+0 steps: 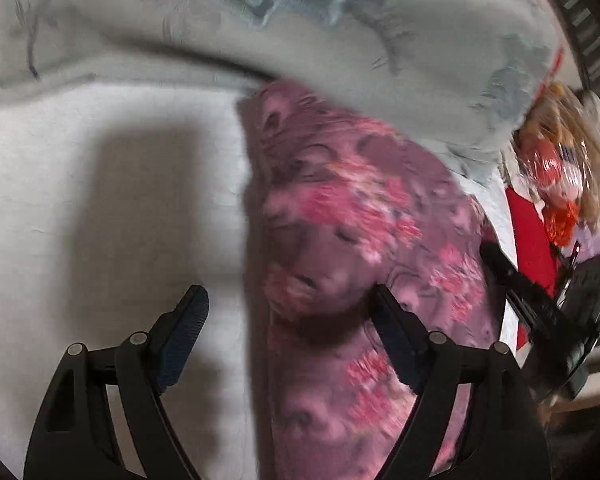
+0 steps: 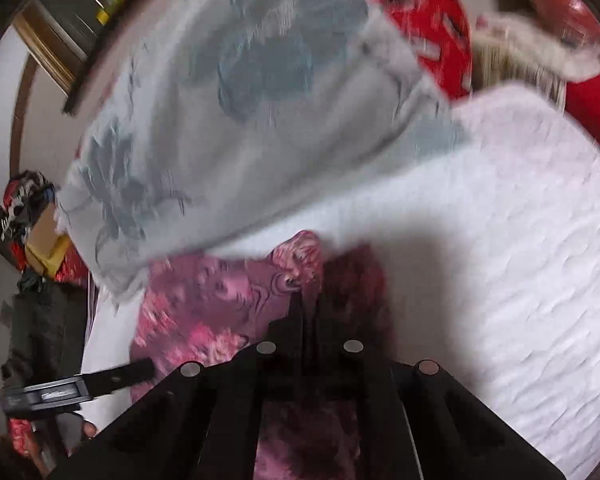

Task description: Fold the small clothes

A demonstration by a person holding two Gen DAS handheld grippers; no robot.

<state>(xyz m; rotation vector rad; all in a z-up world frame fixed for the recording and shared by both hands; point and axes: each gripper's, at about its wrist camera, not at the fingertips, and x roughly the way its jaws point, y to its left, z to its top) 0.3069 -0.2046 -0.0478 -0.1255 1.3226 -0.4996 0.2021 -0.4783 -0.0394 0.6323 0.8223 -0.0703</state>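
No brand, label or writing can be read in either view; both are blurred.

The small garment, a purple cloth with pink flowers, lies in a long strip on a white bed sheet. Its far end is tucked under the edge of a pale grey-blue blanket with a darker leaf pattern, which covers the far part of the bed.

The left gripper stands released, its two fingers spread wide. One finger hangs over the bare sheet, the other over the flowered cloth, so the garment's left edge lies between them; the fingertips do not press on it.

The right gripper is clenched, its fingers drawn together into one dark stem. Its tip sits right at a raised fold of the garment, where the cloth bunches up near the blanket's edge; blur and shadow hide whether any cloth is pinched between the fingers. In this view the left gripper shows at the lower left, beside the garment's edge.

A red cloth with a white pattern lies beyond the blanket, at the far side of the bed.
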